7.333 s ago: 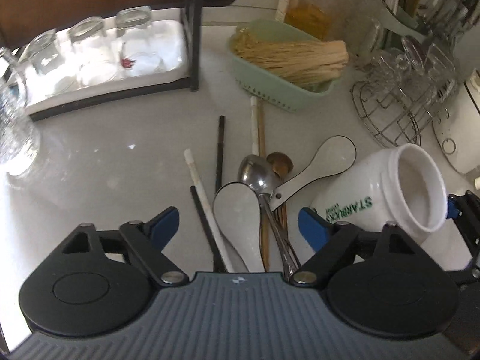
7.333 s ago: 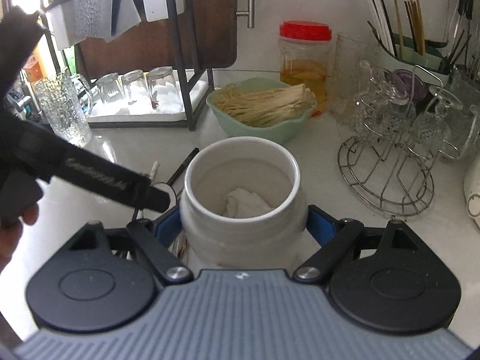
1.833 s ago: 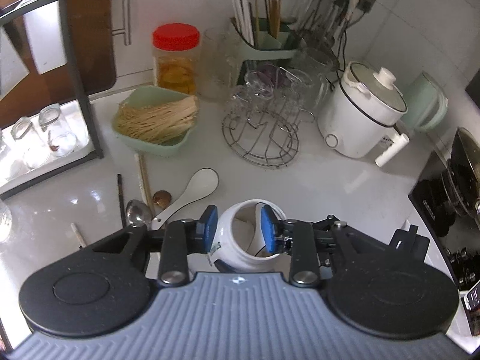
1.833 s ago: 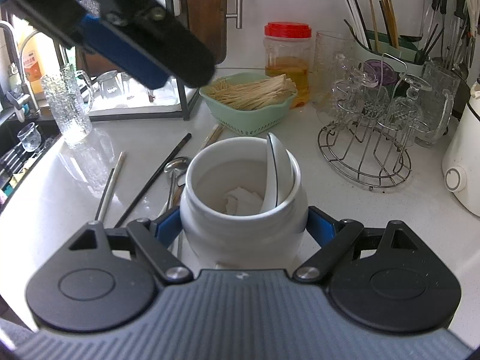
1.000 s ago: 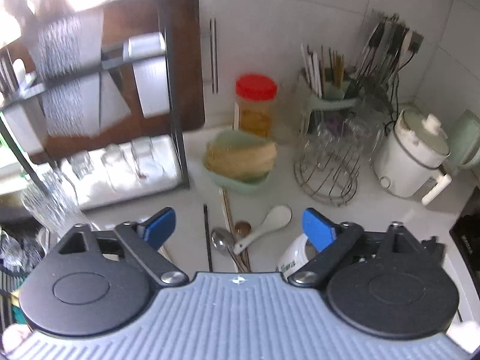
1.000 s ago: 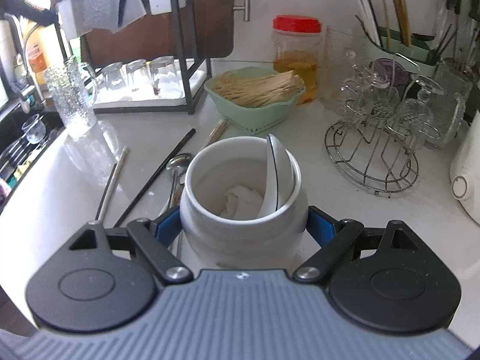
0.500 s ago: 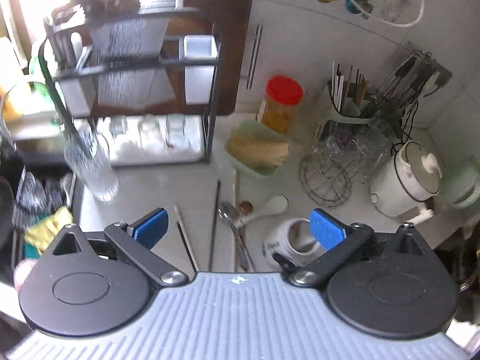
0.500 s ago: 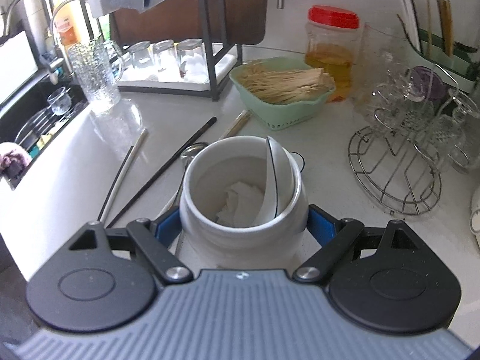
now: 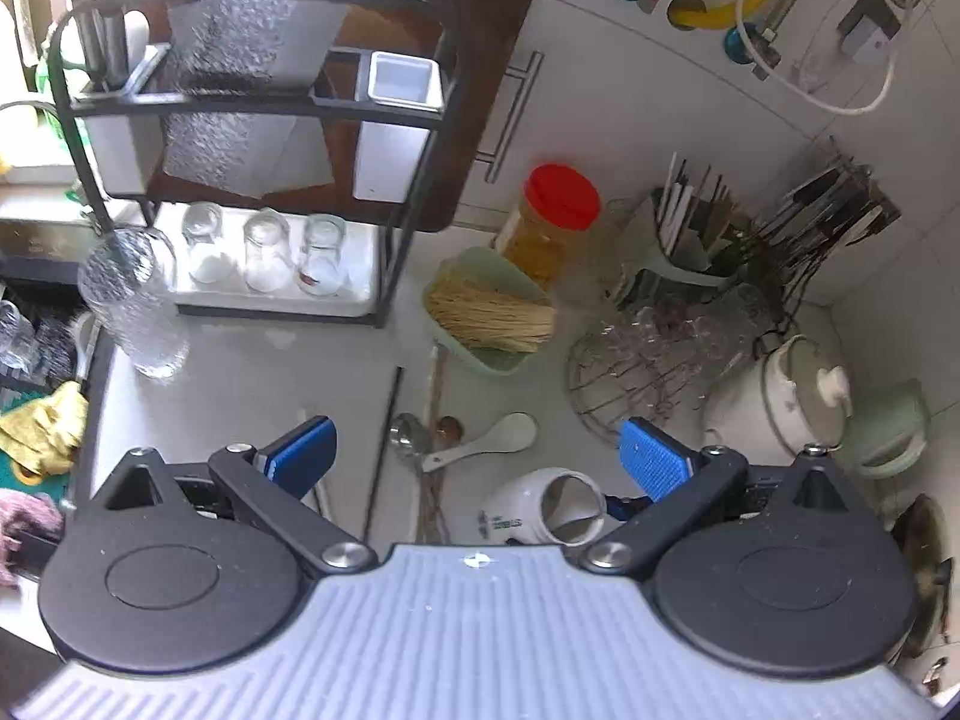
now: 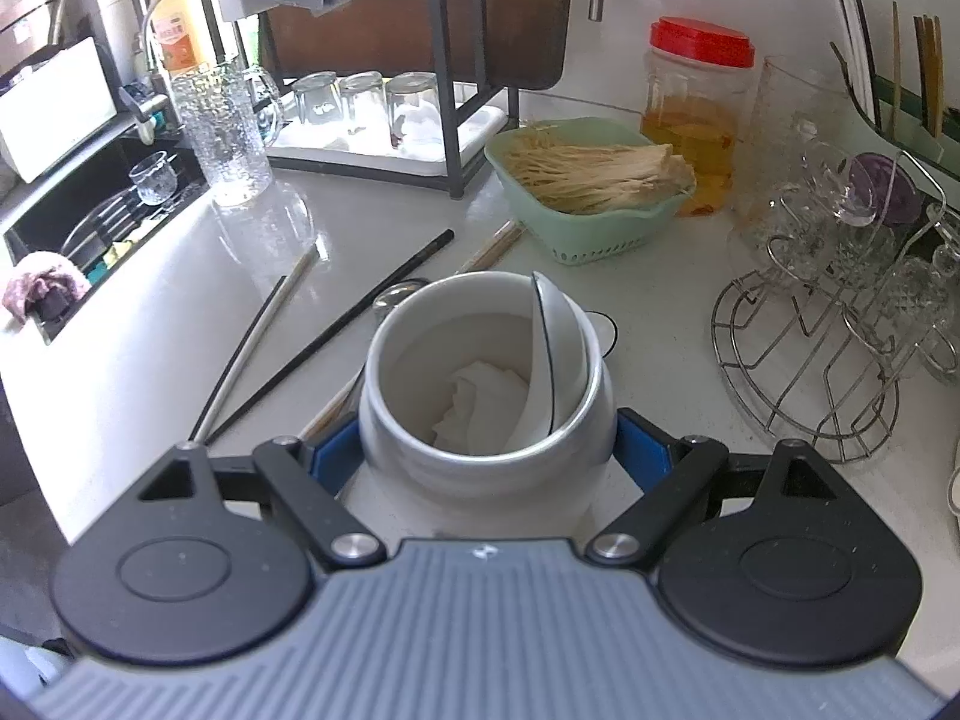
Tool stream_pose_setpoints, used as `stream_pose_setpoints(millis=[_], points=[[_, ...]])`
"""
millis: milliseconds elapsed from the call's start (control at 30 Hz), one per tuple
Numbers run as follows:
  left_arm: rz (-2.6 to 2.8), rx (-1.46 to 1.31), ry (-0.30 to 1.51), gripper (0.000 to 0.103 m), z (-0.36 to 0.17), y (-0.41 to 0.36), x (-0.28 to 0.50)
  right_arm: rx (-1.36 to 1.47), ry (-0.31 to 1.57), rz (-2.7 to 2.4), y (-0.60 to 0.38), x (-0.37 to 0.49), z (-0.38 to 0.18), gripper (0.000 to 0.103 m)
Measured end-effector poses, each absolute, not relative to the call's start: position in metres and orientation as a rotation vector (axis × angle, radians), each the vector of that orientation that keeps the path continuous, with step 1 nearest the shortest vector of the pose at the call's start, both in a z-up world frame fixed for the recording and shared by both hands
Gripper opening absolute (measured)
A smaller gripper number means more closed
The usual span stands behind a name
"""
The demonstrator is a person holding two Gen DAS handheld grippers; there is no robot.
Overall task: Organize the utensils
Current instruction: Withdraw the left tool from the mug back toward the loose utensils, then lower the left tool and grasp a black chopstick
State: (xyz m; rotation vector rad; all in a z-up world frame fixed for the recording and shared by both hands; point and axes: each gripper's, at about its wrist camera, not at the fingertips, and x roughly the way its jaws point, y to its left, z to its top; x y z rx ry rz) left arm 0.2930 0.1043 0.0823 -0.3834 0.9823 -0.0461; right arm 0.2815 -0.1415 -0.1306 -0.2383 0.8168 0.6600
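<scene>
White spoon now inside jar

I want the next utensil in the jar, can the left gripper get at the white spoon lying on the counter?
Probably yes: the left gripper hangs open and empty above the white spoon, whose bowl lies uncovered beside the metal spoon.

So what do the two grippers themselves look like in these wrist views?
Both match: the left gripper and right gripper each have a ribbed grey body, two round black discs, black linkage arms with silver pivot bolts, and blue textured pads. No cables or sleeves are visible.
</scene>
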Motion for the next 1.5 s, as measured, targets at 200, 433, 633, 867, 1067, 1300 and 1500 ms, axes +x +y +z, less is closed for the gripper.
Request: stream_pose_setpoints(millis=[200,433,633,867,1067,1300,1500], points=[[-0.117,-0.407,0.971,0.103,0.084,0.094,0.302,-0.226,0.814,0.631,-0.151,0.287,-0.130,0.090],[-0.153,-0.442,0.973,0.103,0.080,0.085,0.311,-0.228,0.816,0.618,-0.151,0.284,-0.130,0.090],[-0.204,-0.416,0.955,0.103,0.078,0.077,0.307,-0.223,0.818,0.609,-0.152,0.280,-0.129,0.090],[-0.197,-0.437,0.949,0.103,0.076,0.081,0.313,-0.213,0.814,0.591,-0.151,0.279,-0.129,0.090],[-0.159,-0.402,1.030,0.103,0.061,0.072,0.320,-0.207,0.819,0.571,-0.151,0.278,-0.129,0.090],[-0.158,-0.283,1.040,0.103,0.034,0.072,0.326,-0.187,0.820,0.524,-0.148,0.274,-0.130,0.090],[-0.168,-0.252,1.084,0.103,-0.002,0.079,0.330,-0.161,0.825,0.462,-0.140,0.272,-0.130,0.090]])
